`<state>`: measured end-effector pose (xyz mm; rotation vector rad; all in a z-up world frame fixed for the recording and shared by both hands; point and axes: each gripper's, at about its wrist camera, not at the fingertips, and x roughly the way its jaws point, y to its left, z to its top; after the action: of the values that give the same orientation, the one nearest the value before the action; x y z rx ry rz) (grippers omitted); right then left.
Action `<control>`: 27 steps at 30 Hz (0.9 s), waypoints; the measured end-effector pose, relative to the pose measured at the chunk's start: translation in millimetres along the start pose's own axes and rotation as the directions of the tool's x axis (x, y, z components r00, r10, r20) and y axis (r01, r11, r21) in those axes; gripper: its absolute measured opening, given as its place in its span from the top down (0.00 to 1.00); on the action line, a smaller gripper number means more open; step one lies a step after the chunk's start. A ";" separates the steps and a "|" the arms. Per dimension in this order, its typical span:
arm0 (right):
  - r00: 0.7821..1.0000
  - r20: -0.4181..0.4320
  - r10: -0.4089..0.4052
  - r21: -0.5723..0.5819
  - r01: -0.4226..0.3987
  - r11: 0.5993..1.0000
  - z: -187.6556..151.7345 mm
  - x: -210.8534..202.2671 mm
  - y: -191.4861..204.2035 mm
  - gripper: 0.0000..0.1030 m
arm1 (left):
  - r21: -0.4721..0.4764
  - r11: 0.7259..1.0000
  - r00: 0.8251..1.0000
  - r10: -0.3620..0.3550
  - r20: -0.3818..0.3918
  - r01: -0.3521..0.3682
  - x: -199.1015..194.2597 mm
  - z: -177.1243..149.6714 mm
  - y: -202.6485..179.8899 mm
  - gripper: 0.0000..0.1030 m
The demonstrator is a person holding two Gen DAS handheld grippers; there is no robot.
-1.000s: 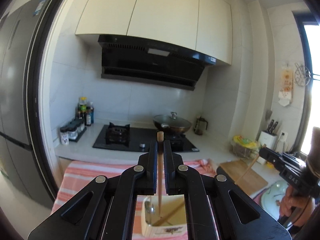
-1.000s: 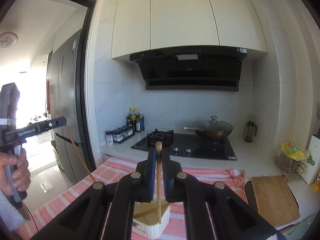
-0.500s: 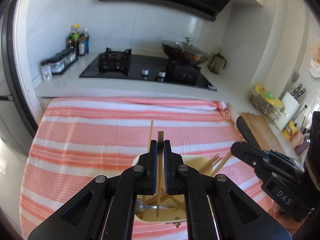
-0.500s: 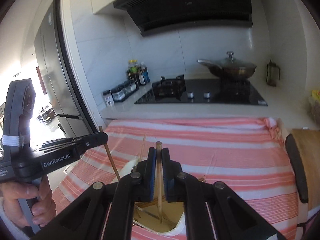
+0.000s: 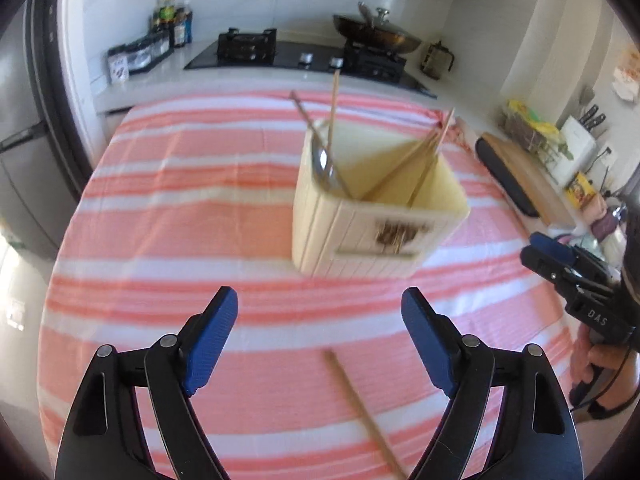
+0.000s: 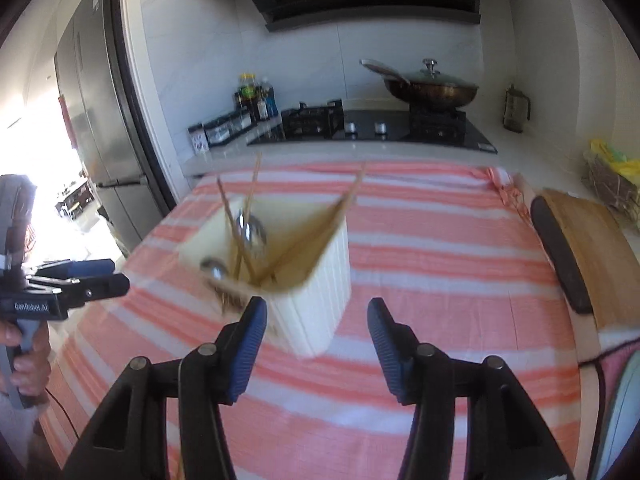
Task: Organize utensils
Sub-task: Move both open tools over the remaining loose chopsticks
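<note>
**Both grippers empty, one chopstick still outside the holder**

The cream utensil holder (image 5: 376, 216) stands upright on the striped cloth of the table (image 5: 180, 216); chopsticks (image 5: 416, 156) lean into its far right corner, another pair and a metal spoon (image 5: 322, 160) lean in its left corner, all propped by the rim so their ends stay reachable; one loose chopstick (image 5: 360, 400) lies flat on the cloth in front of the holder, well apart from it, probably the next piece to collect.

The left hand-held gripper (image 5: 320, 332) hovers in front of the holder with its blue pads (image 5: 210, 336) spread wide and nothing between them, the loose chopstick just below the gap; the right hand-held gripper (image 6: 316, 340) hangs near the holder (image 6: 316, 280) on its right side, jaws likewise spread and empty.

Behind the holder sit the stove (image 5: 304, 54) and a lidded wok (image 5: 376, 36); to its right lies a wooden cutting board (image 5: 524, 176).
</note>
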<state>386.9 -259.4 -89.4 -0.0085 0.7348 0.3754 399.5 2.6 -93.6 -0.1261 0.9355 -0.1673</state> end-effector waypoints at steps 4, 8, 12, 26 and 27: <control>0.995 -0.085 -0.048 0.028 0.050 0.998 -82.7 -5.2 -5.7 0.48 | -0.056 0.995 0.997 0.083 0.008 -0.082 1.4 -52.2 0.2 0.18; 0.990 -0.105 -0.098 0.043 0.103 0.994 -134.9 -18.6 -4.3 0.48 | -0.064 0.989 0.989 0.140 0.054 -0.137 -7.5 -75.5 -11.1 0.18; 0.989 -0.098 -0.108 0.088 0.117 0.989 -161.0 -31.4 -5.9 0.48 | -0.028 0.983 0.980 0.182 0.080 -0.181 -15.2 -83.8 -23.2 0.18; 0.991 -0.081 -0.107 0.125 0.116 0.985 -187.8 -39.5 3.3 0.48 | -0.153 0.987 0.999 0.050 0.002 -0.049 -2.5 -111.7 -0.8 0.16; 0.992 -0.078 -0.104 0.128 0.114 0.985 -189.1 -40.5 4.1 0.48 | -0.168 0.985 0.999 0.047 -0.010 -0.048 2.5 -116.7 1.4 0.17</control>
<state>234.6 -295.0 -203.2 0.0631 0.8244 0.2220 306.8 -0.6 -164.4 -0.2592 0.9572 -0.0442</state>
